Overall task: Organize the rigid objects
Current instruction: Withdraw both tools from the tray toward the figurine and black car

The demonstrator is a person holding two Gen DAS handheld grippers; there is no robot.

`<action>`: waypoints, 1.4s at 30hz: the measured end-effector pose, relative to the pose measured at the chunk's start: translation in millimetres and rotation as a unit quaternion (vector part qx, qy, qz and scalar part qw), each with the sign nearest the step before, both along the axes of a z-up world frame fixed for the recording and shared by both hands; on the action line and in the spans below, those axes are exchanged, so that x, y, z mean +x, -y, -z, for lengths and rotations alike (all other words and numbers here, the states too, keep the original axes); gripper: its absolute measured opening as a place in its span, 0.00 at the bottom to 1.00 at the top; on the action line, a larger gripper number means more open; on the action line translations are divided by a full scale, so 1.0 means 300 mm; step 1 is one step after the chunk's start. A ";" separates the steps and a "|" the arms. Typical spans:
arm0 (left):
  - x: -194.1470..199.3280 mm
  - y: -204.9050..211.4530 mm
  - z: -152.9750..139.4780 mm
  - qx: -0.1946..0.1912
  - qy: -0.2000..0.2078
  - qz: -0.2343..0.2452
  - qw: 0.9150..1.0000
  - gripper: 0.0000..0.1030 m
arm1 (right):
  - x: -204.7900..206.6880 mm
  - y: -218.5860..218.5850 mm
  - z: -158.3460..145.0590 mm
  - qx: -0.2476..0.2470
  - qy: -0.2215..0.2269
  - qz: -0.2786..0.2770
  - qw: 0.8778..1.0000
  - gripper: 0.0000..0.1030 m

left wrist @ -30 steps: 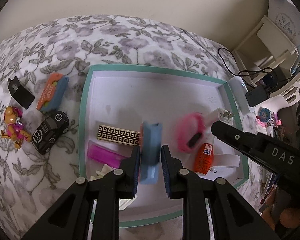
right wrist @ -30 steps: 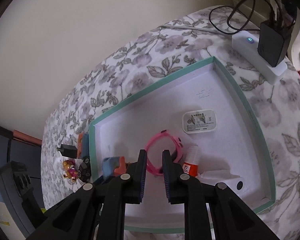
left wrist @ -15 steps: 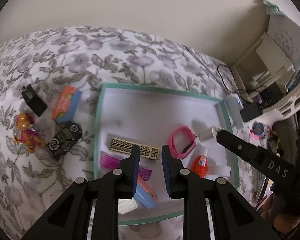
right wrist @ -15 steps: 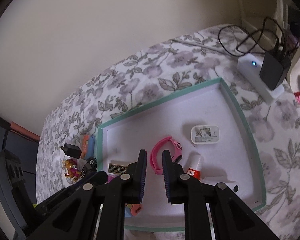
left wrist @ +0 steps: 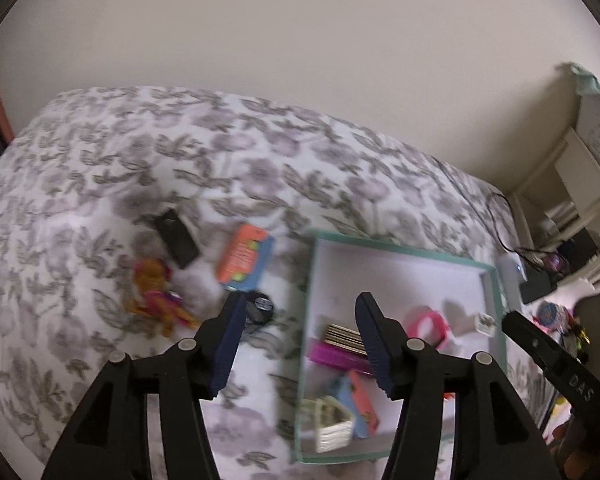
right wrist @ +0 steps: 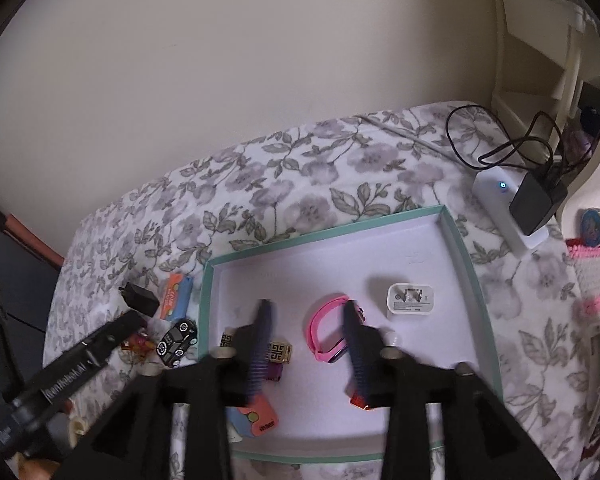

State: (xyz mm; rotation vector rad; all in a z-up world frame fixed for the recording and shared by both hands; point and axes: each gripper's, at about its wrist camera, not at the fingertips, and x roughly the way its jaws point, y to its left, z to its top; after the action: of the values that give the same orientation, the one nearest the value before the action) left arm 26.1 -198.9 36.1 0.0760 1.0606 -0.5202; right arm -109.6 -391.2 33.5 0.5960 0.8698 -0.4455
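On the far left of the floral bedspread [left wrist: 100,168] we see a black charger block [left wrist: 179,238], and just below it a small orange-and-pink toy figure [left wrist: 156,300]. Near them, to the right, lies an orange-and-blue toy [left wrist: 245,259], and a black toy car [left wrist: 260,307] sits just beside our left finger.

Our left gripper [left wrist: 300,344] hangs above the bedspread by the tray's left wall; its jaws are opening, with nothing pressed between them.

To the right lies the teal-rimmed tray [right wrist: 470,268] with its white floor. Inside, along its left side, we see a gold-and-black patterned box [right wrist: 280,351], with a magenta piece [left wrist: 334,354] just beside it. Nearer to us lie a second orange-and-blue toy [right wrist: 258,420] and a small cream-coloured thing [left wrist: 332,424], too blurred to name.

Our right gripper [right wrist: 308,356] hovers over the middle of the tray, its jaws opening too and holding nothing; its fingers [right wrist: 260,344] are smeared by motion. Between them in that view a pink wristband [right wrist: 326,330] lies on the tray floor. Something orange-red [right wrist: 360,400] peeks from under the right finger. Further right a white plug adapter [right wrist: 411,300] rests prongs-up, apart from the wristband.

Outside the tray's far right corner stands a white power strip [right wrist: 496,200] with a black adapter [right wrist: 536,204] plugged in and a cable looping from it.
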 end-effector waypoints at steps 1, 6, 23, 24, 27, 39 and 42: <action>0.011 -0.015 -0.004 0.002 0.003 -0.008 1.000 0.59 | 0.004 -0.004 0.003 -0.002 -0.003 -0.003 1.000 0.47; 0.049 -0.075 -0.014 0.016 0.016 -0.038 0.999 0.78 | 0.024 -0.026 0.013 -0.024 -0.022 -0.006 0.999 0.71; 0.143 -0.271 -0.020 0.032 0.046 -0.119 0.991 0.92 | 0.073 -0.088 0.028 -0.065 -0.038 -0.023 0.997 1.00; 0.152 -0.294 -0.022 0.028 0.046 -0.128 0.990 0.92 | 0.076 -0.092 0.029 -0.067 -0.039 -0.025 0.997 1.00; 0.170 -0.345 -0.024 0.020 0.048 -0.146 0.988 0.92 | 0.090 -0.109 0.032 -0.070 -0.041 -0.033 0.996 1.00; 0.213 -0.477 -0.031 0.024 0.062 -0.192 0.979 0.92 | 0.235 -0.324 0.038 -0.070 -0.008 -0.145 0.987 1.00; 0.228 -0.491 -0.015 0.025 0.052 -0.195 0.979 0.92 | 0.282 -0.387 0.049 -0.067 -0.003 -0.179 0.982 1.00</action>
State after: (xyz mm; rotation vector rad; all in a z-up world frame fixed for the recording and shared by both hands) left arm 94.4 -51.6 40.5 -0.0601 0.9548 -0.1332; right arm -24.9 -275.1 18.9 0.3048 0.9229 -0.1763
